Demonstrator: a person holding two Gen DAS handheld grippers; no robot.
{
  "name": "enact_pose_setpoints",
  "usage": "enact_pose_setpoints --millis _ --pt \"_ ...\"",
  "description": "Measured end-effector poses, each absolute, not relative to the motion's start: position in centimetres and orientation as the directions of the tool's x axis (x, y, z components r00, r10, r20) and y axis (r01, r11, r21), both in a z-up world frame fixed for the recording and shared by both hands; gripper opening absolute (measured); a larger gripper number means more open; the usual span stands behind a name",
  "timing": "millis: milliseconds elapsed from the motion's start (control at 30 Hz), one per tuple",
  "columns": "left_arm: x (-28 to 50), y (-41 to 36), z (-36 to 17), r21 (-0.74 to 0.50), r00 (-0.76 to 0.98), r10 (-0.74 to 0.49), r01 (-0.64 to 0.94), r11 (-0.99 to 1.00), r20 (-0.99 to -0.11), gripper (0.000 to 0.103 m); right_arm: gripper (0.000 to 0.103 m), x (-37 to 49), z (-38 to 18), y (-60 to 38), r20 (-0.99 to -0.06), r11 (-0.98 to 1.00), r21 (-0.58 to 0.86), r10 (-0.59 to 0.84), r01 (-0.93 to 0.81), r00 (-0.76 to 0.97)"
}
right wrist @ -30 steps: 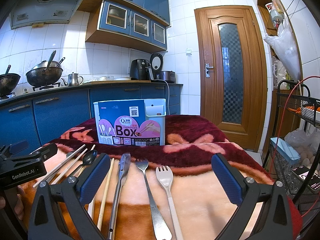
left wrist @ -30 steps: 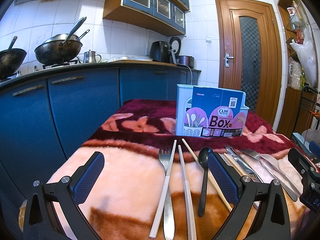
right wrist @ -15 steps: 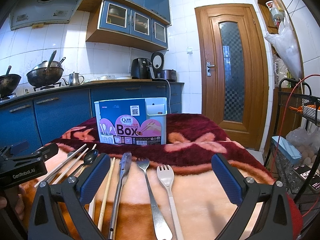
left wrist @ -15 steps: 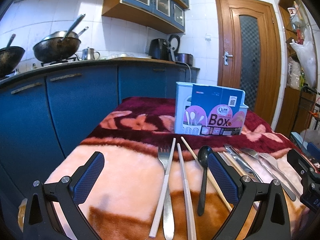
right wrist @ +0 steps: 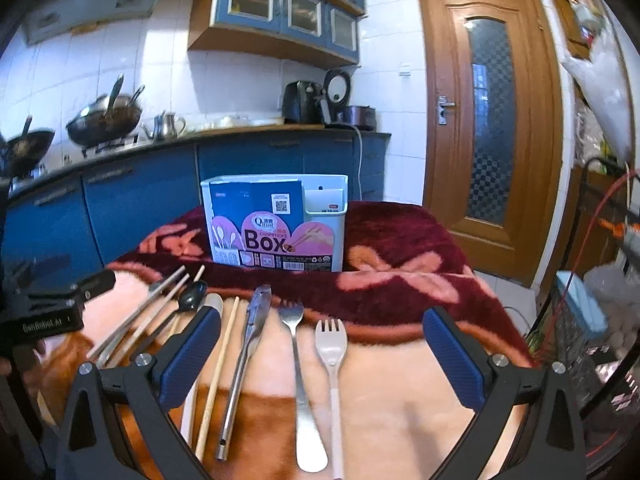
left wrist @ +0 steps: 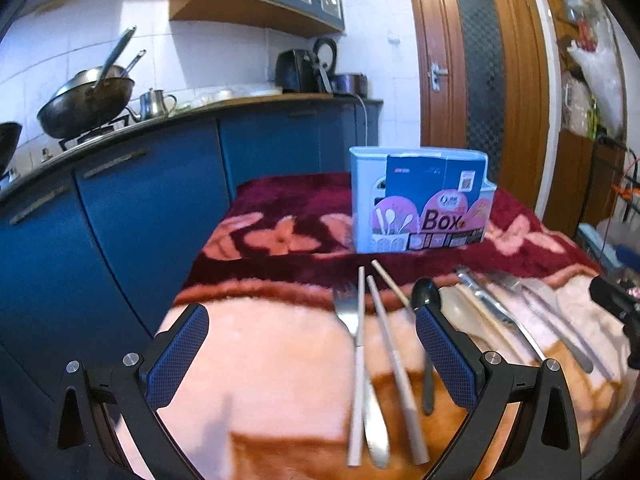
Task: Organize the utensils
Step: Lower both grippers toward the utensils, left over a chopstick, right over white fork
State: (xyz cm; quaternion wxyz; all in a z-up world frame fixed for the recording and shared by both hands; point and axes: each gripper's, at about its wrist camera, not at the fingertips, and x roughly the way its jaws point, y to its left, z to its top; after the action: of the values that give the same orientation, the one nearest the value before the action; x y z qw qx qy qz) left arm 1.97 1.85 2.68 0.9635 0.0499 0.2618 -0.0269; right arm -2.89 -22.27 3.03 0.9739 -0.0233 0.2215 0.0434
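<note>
Both the left gripper (left wrist: 312, 356) and right gripper (right wrist: 322, 360) gaped wide and empty over utensils (right wrist: 294, 356) crowding the blanket's (right wrist: 400, 400) near edge, chopsticks box (right wrist: 276, 224) behind, so a grab risked snagging neighbours.

I am viewing a fleecy, matt cloth blanket (right wrist: 400, 380) covering the counter. The metal fork (right wrist: 298, 368) and metal tongs (right wrist: 246, 356) are showing a polished shine; the white fork (right wrist: 332, 356) is looking like smooth matt plastic. The chopstick (right wrist: 218, 376) is appearing wooden. The utensil box (right wrist: 276, 224) is wearing a glossy printed paper sleeve over plastic.
</note>
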Motion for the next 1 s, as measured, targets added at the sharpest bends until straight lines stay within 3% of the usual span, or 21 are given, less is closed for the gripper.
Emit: enact_pose_setpoints --millis 333,533,667,733,1000 --pt "4.8 2.2 1.9 0.133 0.754 -0.014 0.134 0.982 -0.657 0.103 0.103 0.1 2.7 -23.3 -0.647 0.988 -0.073 0.056 -0.134 0.76" --pt "5.0 1.8 1.1 0.16 0.724 -0.01 0.166 0.973 -0.69 0.094 0.087 1.4 1.9 -24.2 -0.744 0.988 -0.032 0.08 -0.154 0.664" --pt "5.6 2.1 0.2 0.142 0.689 -0.008 0.161 0.977 -0.724 0.075 0.075 1.8 1.3 -24.4 -0.782 0.985 -0.005 0.102 -0.17 0.614" --pt "5.9 2.3 -0.2 0.117 0.668 -0.024 0.166 0.979 -0.744 0.071 0.07 1.9 1.1 -24.4 -0.794 0.984 0.007 0.114 -0.179 0.597" --pt "5.9 1.7 0.2 0.072 0.663 -0.097 0.223 0.972 -0.742 0.07 0.054 2.7 0.5 -24.4 -0.826 0.981 0.027 0.13 -0.193 0.548"
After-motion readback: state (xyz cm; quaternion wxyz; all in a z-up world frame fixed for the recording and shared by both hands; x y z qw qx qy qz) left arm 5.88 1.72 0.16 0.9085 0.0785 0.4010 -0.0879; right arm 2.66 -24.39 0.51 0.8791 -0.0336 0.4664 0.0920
